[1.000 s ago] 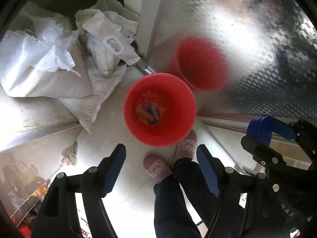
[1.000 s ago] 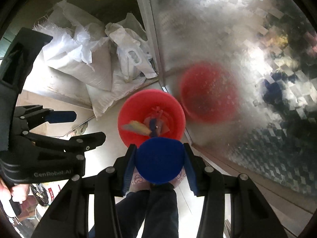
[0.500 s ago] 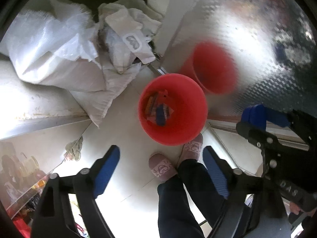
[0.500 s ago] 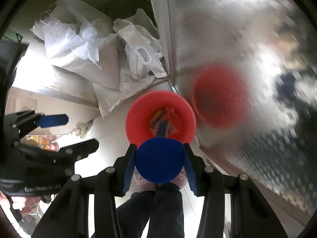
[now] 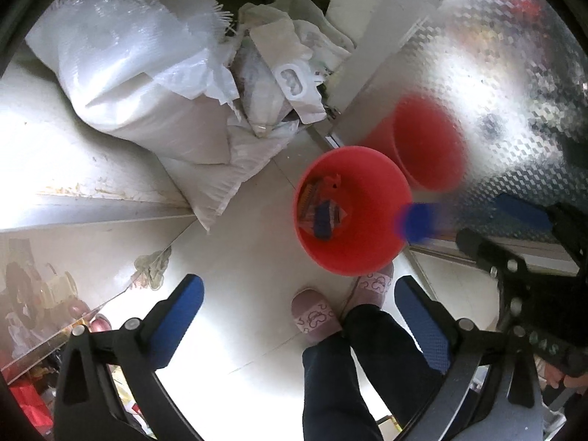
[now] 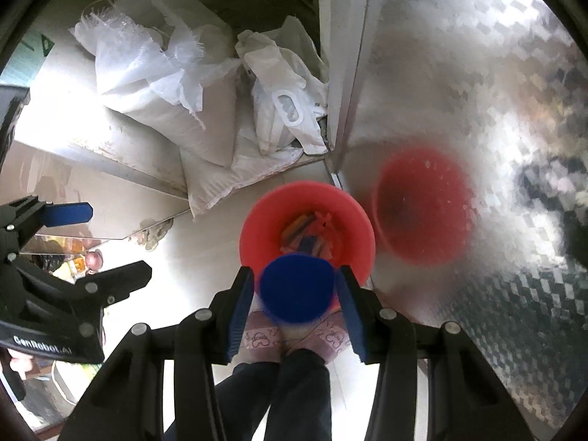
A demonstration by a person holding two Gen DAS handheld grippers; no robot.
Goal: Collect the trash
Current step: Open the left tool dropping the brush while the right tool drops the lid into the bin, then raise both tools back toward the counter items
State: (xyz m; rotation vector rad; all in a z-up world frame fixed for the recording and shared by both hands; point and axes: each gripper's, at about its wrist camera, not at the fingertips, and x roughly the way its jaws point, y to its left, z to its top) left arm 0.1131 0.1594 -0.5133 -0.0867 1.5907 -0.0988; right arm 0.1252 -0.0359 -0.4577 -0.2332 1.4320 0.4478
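A red bucket [image 5: 352, 217] stands on the pale floor and holds several colourful wrappers [image 5: 319, 209]; it also shows in the right wrist view [image 6: 307, 228]. A round blue object [image 6: 297, 288] sits between the fingers of my right gripper [image 6: 297, 294], above the bucket's near rim; it shows blurred in the left wrist view [image 5: 413, 222]. The jaws stand slightly wider than the object. My left gripper [image 5: 294, 312] is open and empty, high above the floor, left of the bucket.
White woven sacks [image 5: 147, 84] and a white plastic bag [image 5: 279, 84] lie piled at the back left. A patterned metal wall [image 5: 514, 73] at the right reflects the bucket. The person's legs and pink slippers [image 5: 316, 316] stand just before the bucket.
The blue object now looks blurred and the right jaws stand slightly wider around it. Both views have drifted so that the bucket sits further right for the left gripper.
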